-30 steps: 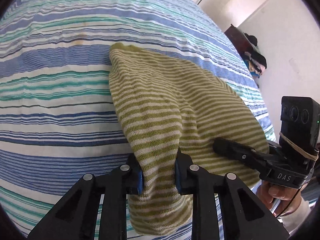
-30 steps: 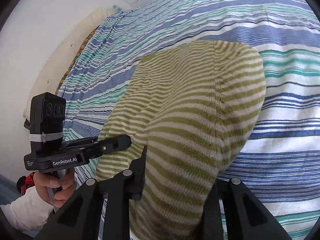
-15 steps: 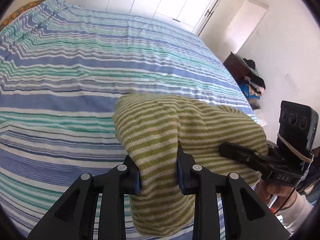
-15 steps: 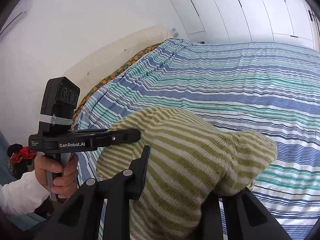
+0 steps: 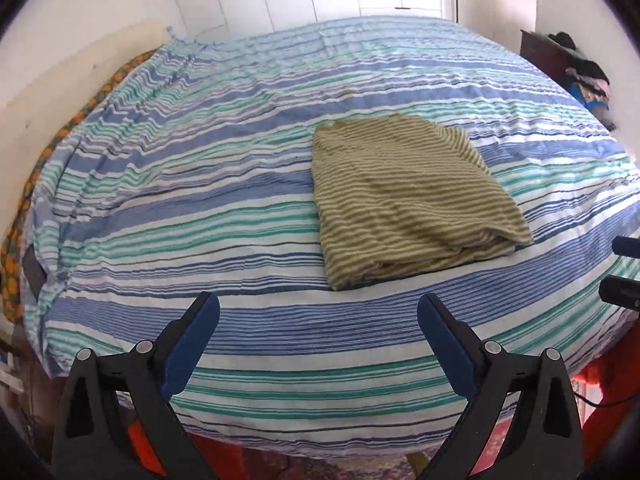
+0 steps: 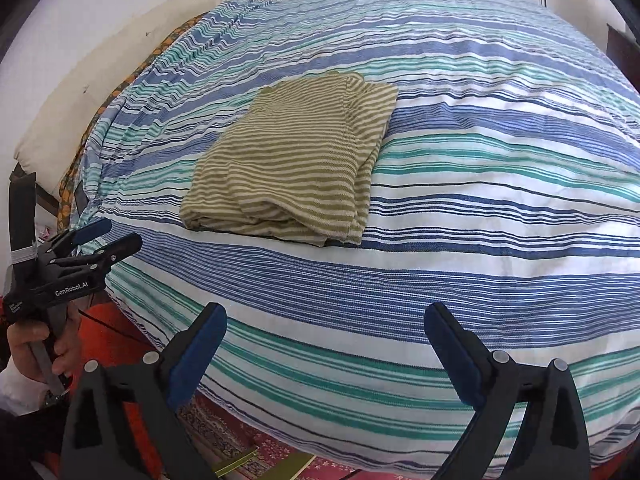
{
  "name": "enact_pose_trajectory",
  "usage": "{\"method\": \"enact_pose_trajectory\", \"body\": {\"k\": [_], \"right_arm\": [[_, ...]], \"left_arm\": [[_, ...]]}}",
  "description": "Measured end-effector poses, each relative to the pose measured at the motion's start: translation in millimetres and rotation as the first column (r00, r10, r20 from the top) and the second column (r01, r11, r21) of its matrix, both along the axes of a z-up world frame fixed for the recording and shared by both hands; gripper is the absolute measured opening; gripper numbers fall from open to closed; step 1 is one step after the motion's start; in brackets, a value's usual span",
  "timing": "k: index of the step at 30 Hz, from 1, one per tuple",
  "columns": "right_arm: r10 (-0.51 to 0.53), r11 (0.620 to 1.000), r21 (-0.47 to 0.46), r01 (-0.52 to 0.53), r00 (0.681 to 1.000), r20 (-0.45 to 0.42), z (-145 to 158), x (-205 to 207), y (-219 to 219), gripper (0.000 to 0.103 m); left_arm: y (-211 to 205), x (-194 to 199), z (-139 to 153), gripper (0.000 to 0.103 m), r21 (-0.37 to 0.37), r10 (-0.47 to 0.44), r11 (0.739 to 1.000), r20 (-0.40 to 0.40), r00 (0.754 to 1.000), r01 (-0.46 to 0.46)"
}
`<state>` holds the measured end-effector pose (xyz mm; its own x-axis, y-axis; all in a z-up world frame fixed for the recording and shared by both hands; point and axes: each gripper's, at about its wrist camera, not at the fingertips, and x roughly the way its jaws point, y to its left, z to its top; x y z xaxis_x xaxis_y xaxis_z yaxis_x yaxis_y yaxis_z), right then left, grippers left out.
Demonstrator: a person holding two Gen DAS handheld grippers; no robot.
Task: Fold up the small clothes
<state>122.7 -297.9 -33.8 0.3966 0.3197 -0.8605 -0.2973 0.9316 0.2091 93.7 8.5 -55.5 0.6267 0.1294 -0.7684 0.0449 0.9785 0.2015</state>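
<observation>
Since green striped garment [image 5: 404,196] lies folded flat on striped bed cover [image 5: 200,208], toward near edge and well short of far edge, fold looks done. Left gripper [image 5: 318,340] spread wide, empty, hanging off near edge. Right gripper [image 6: 326,344] likewise splayed, holding nothing. Both clear of cloth, likely so layers settle undisturbed. Loose layered edges face near side.

The striped bedspread [image 5: 248,216] is viewed by both wrist cameras from beyond its near edge, facing far across it, with the folded green striped garment [image 5: 404,196] shared mid-distance in both views.
</observation>
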Motion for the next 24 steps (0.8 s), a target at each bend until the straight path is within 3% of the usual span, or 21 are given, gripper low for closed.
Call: {"method": "enact_pose_trajectory", "body": {"k": [4, 10, 15, 20, 24], "right_arm": [[0.003, 0.997, -0.078, 0.006, 0.994, 0.108, 44.8, -25.1, 6.2, 0.102], [0.048, 0.989, -0.144, -0.022, 0.983, 0.175, 86.3, -49.8, 28.8, 0.102], [0.084, 0.985, -0.165, -0.053, 0.979, 0.185, 95.0, -71.5, 51.9, 0.102], [0.114, 0.976, -0.203, -0.074, 0.974, 0.193, 98.9, -91.3, 68.7, 0.102], [0.123, 0.972, -0.22, -0.078, 0.972, 0.2, 101.5, -101.1, 78.3, 0.102]], "left_arm": [[-7.7, -10.5, 34.2, 0.101, 0.066, 0.058, 0.996, 0.065, 0.996, -0.063], [0.4, -41.8, 60.7, 0.101, -0.065, 0.091, 0.994, 0.061, 0.994, -0.087], [1.0, -55.4, 62.4, 0.101, -0.094, 0.096, 0.991, 0.01, 0.995, -0.094], [2.5, -71.0, 65.9, 0.101, -0.076, 0.127, 0.989, 0.031, 0.991, -0.124], [5.6, -76.3, 67.1, 0.101, -0.115, 0.117, 0.987, 0.033, 0.993, -0.112]]}}
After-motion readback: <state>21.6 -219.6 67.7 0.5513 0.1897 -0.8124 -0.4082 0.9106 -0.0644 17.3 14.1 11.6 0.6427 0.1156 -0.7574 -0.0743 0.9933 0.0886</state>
